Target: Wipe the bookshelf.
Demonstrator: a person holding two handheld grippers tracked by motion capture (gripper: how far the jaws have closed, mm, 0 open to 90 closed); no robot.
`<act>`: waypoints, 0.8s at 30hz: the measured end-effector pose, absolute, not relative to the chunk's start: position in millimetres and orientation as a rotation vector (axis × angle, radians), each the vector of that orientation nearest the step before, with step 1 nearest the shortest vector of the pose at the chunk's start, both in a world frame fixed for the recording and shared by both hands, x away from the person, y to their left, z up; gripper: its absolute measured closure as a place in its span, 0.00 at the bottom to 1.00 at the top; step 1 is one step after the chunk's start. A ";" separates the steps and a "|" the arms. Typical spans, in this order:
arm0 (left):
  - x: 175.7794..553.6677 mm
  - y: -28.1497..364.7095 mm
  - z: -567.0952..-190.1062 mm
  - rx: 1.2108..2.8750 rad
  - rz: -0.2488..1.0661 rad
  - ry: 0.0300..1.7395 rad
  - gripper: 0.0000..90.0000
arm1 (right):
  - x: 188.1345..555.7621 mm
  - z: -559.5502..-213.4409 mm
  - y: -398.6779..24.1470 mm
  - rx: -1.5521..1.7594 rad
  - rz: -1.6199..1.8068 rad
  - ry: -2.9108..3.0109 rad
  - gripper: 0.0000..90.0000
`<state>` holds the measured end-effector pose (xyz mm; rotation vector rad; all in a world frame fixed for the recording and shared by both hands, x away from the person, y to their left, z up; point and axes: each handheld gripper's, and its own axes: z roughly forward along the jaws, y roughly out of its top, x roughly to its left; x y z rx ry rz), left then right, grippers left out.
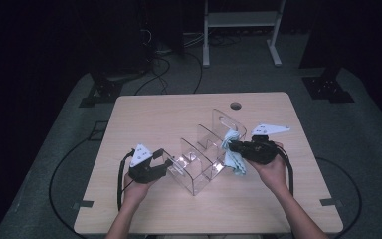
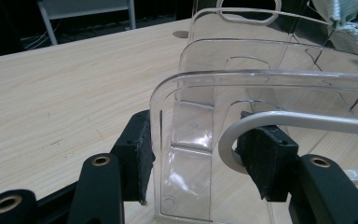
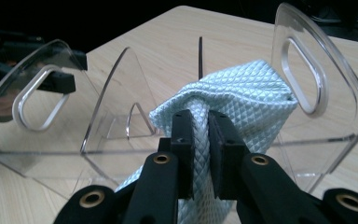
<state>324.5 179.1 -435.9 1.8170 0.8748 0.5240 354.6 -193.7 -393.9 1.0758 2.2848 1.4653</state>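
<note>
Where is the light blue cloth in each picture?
High view: the cloth hangs right of the middle, in the right claw.
Left gripper view: it peeks in at the top right corner.
Right gripper view: it sits in the middle, pinched.
Shared landmark: the clear plastic rack beside it.

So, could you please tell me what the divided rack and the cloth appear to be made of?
The rack looks like clear, glossy acrylic: see-through walls with bright edge glints. The cloth seems to be pale blue microfibre, matte, with a woven diamond texture.
</note>
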 end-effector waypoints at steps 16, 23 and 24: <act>325.5 173.3 -435.5 1.816 0.568 0.917 0.52 | 358.2 -381.4 -188.5 1.057 1.406 2.284 0.90; 322.7 174.2 -435.4 1.821 0.557 0.899 0.52 | 375.4 -379.6 -178.4 1.072 1.385 2.292 0.90; 322.7 174.3 -435.3 1.823 0.556 0.897 0.52 | 375.6 -381.0 -178.0 1.073 1.380 2.297 0.90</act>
